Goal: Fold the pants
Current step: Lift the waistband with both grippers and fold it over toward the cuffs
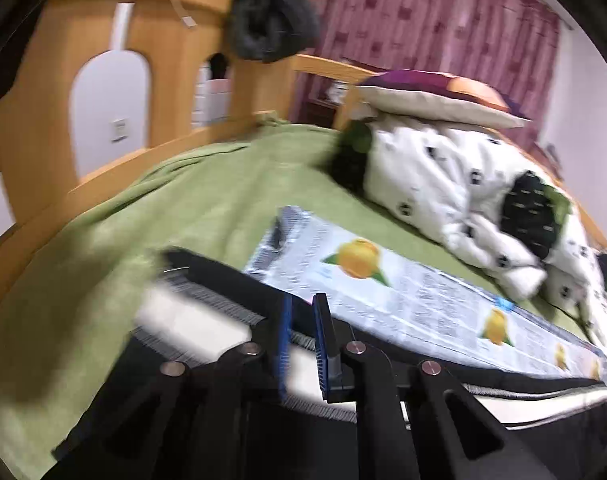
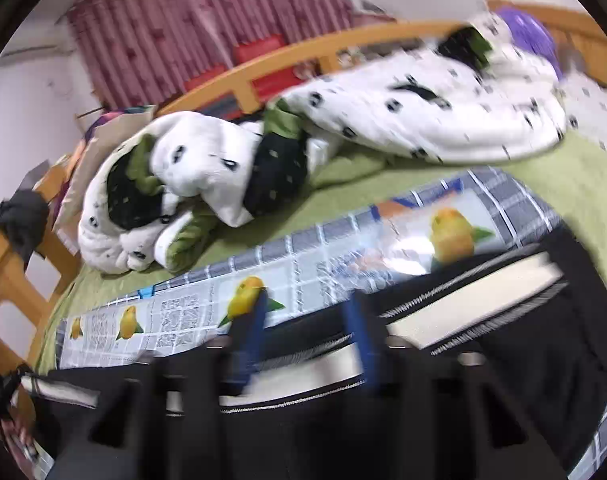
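Left wrist view: left gripper sits low over the black pants, blue pads only a narrow gap apart. The white stripe with zigzag trim runs under and between the jaws — cannot tell whether any cloth is actually pinched. Pants lie flat across the near part of the frame, partly on the printed plastic sheet with orange fruit pictures, partly on the green bedspread. Behind the sheet, a crumpled white duvet with black spots, a purple and cream pillow resting on top of it. Wooden bed frame at the left with a dark garment hung over its top rail. Pink curtain at the back. Frame is motion-blurred.

Right wrist view: right gripper also hangs over the pants, jaws spread wider — a clear gap between the blue pads, nothing held between them. White stripe crosses the frame from lower left to upper right, passing beneath the jaws. Sheet lies just beyond the pants' far edge, on the bedspread. Duvet piled along the far side against the wooden rail; curtain behind. Heavy blur here too.
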The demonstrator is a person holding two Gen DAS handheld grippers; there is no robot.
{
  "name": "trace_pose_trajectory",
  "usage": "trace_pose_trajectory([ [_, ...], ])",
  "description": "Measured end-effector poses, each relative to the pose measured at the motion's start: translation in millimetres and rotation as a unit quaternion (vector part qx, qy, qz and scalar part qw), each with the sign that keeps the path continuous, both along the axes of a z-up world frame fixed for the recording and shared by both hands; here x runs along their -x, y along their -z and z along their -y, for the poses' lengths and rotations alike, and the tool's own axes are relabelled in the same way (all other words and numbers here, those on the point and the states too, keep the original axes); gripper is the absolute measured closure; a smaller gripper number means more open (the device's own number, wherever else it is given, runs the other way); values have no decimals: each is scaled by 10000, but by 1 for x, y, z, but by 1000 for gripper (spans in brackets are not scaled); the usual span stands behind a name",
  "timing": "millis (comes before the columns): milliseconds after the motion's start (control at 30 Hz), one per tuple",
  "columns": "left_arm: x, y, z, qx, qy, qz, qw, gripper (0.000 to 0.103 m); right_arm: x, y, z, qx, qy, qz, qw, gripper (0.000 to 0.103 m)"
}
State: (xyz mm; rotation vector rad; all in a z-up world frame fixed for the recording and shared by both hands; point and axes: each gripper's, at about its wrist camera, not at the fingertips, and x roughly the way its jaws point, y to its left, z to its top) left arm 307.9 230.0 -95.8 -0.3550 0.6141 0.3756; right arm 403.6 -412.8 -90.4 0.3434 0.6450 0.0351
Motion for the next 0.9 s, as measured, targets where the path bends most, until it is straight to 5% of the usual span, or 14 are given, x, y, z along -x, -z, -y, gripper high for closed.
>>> trace_pose_trajectory([
  [33,6,1,0,32,-2,5,10000,64,6,-1,-6,196,-4,34,9998,36],
  [67,11,2,1,100,43,32,9999,43,15,-1,-13,390,-63,50,9992,36],
  [100,21,2,3,186,114,65,9997,37,23,-1,-17,497,-148,24,9987,36],
  [300,78,21,23,525,652,-580,9948,37,120,21,-14,907,-458,-413,9940,34],
  [400,124,50,31,1173,936,-979,9838,37,171,47,8,726,-263,-761,9941,29],
  [533,164,83,36,1849,977,-1016,9726,38,206,87,40,63,92,-1255,9920,29],
  [633,165,84,40,1848,911,-870,9747,37,211,103,55,-590,286,-1307,9893,29],
  [833,128,96,19,2728,592,-477,9591,41,162,108,55,-949,224,-1205,9879,34],
  [900,114,99,13,2911,344,-434,9551,55,138,111,57,-1085,231,-1201,9865,45],
])
